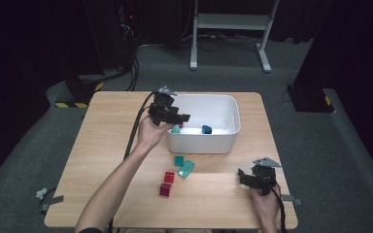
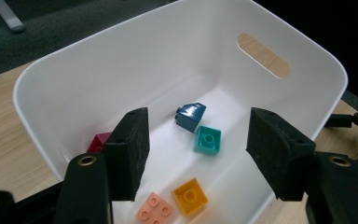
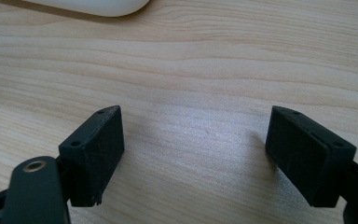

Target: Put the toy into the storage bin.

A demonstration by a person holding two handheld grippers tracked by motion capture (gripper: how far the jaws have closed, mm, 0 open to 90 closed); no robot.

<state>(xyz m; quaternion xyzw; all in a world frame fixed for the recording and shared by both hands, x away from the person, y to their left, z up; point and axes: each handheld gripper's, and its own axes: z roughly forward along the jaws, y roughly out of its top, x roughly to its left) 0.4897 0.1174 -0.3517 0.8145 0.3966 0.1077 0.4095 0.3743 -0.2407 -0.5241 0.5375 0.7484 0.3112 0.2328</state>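
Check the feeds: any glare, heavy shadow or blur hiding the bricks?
High view: table evenly lit, surroundings dark, bricks small and soft. Left gripper view: sharp, mild sheen on the white bin, dark blue brick readable. Right gripper view: soft shadows under the right claw, wood grain clear.

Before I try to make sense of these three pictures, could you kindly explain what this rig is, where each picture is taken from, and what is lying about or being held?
There is no robot here: a person holds a hand-held two-jaw gripper in each hand at a wooden table. The high view looks down from above the person's side. The other two pictures come from small cameras riding on each gripper, looking along its black jaws.

The left gripper hovers over a white bin. Its own view looks into the bin, where a dark blue brick, a teal brick, a yellow brick, a pink brick and a magenta brick lie. Its jaws are open and hold nothing.

The right gripper sits low near the table's right edge, open and empty.

On the table before the bin lie two teal bricks and two red ones.
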